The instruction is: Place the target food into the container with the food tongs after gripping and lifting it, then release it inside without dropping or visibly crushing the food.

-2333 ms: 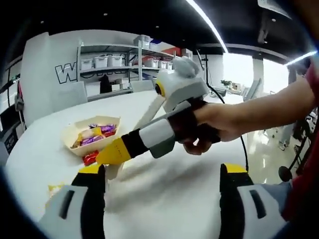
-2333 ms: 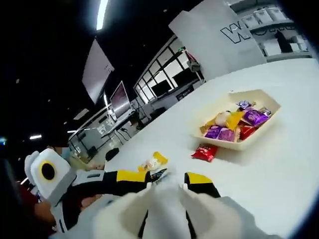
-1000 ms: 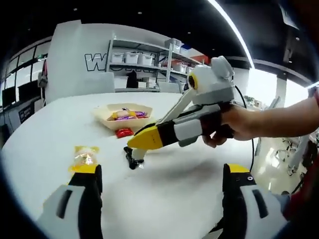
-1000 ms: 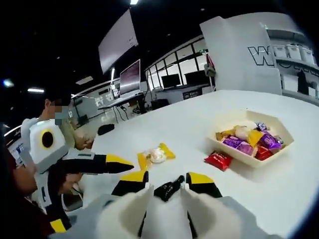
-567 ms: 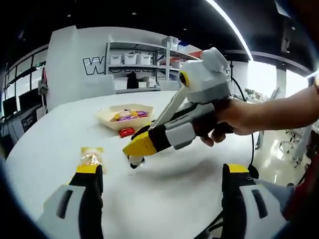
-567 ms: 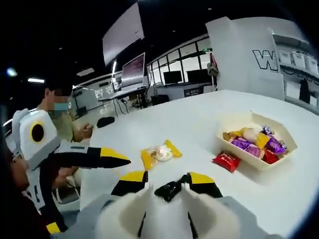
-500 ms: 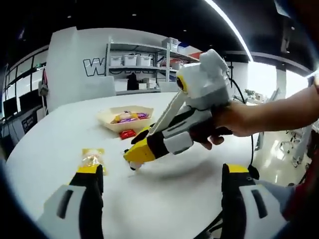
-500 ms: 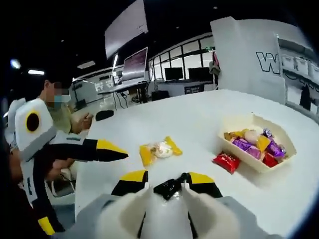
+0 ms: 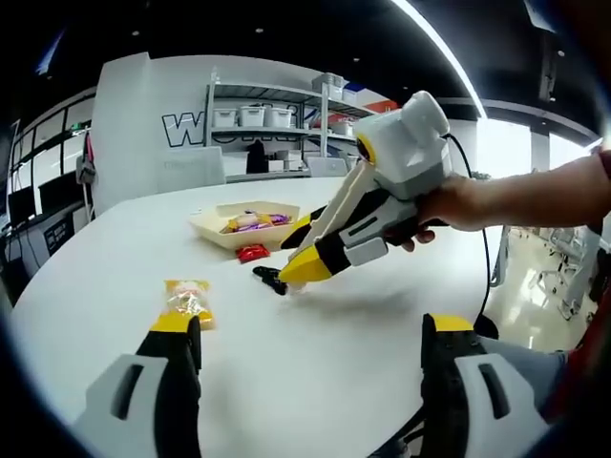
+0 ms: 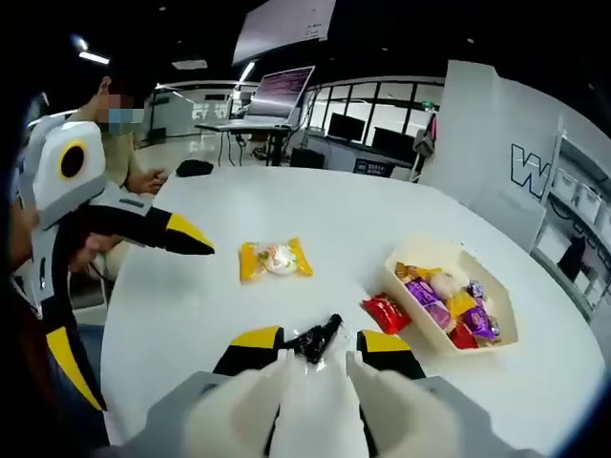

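Since a moment ago the right gripper [image 9: 296, 272] has tipped its nose down toward the white table [image 9: 315, 353], and the black tongs [image 9: 270, 278] it carries now show ahead of its yellow tips instead of tucked under them. Seen from the left gripper view, the yellow-wrapped snack [image 9: 188, 301] lies on the table just past the left gripper's [image 9: 310, 329] own left jaw, apart from it. That gripper's jaws stand wide apart with nothing between them, released. Right of the snack, the tongs poke out from the right gripper, whose jaws are clenched on them. Behind the tongs sits a red packet [image 9: 252, 252] on the table, close against the cream tray [image 9: 205, 222]. The tray holds a heap of wrapped sweets [image 9: 250, 220], purple, yellow and red. A hand [image 9: 458, 205] grips the right gripper from the right.

In the right gripper view, the left gripper [image 10: 196, 240] reaches in from the left, its yellow-tipped jaw pointing toward the yellow-wrapped snack [image 10: 276, 259], near but not touching. The snack lies in the open on the table [image 10: 191, 305], well apart from the tray [image 10: 501, 339]. The tongs [image 10: 320, 339] stick up between the right gripper's [image 10: 320, 345] jaws. Just right of them is the red packet [image 10: 386, 312], outside the tray and beside its near wall. The sweets [image 10: 449, 301] fill the tray.
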Demonstrator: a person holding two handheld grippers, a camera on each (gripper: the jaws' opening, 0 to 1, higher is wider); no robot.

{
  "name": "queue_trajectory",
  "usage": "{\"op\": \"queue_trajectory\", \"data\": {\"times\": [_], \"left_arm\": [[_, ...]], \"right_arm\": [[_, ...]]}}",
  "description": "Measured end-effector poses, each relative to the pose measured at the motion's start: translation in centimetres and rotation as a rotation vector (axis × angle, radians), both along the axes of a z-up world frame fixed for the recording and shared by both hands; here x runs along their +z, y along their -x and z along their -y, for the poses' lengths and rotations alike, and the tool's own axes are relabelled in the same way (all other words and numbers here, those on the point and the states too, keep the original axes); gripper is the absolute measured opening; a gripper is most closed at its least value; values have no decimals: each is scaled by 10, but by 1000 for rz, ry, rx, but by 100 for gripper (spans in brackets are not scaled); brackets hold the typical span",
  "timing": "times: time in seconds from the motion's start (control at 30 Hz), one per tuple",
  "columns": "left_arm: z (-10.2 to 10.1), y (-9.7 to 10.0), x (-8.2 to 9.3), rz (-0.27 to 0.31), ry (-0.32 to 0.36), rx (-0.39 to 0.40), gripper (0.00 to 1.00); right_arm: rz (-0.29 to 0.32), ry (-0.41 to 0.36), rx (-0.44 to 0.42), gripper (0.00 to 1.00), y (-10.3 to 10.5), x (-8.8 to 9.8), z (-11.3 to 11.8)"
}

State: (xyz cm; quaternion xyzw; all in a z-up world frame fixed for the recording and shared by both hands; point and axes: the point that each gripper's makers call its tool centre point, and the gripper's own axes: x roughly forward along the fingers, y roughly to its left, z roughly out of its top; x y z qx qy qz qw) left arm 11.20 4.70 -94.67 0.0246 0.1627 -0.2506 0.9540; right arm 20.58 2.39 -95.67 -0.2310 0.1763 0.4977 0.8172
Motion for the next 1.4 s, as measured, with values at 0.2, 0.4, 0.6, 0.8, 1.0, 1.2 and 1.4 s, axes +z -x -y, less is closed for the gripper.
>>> {"op": "queue_trajectory", "data": {"times": [0.2,0.4,0.6,0.8,1.0,1.2,1.4], "left_arm": [[-2,-1,3,8,11,1,93],[-7,-3,8,21,8,13,92],[-15,0,11,36,10,25,92],[-20,0,7,26,31,39,92],[-21,1,3,15,45,54,97],[-23,5,-1,-16,78,60,99],[-24,8,-2,-16,68,62,99]], "right_arm": [[-62,-89,-53,25,-2,14,-7],[-78,-104,-84,25,-7,7,-24],[-171,-148,-159,24,-12,-1,-16],[-134,-139,-144,22,-12,-1,-15],[-133,-148,-165,20,-13,-1,-14],[-264,-256,-238,18,-14,4,-9],[-261,-290,-244,18,-15,16,-2]]}}
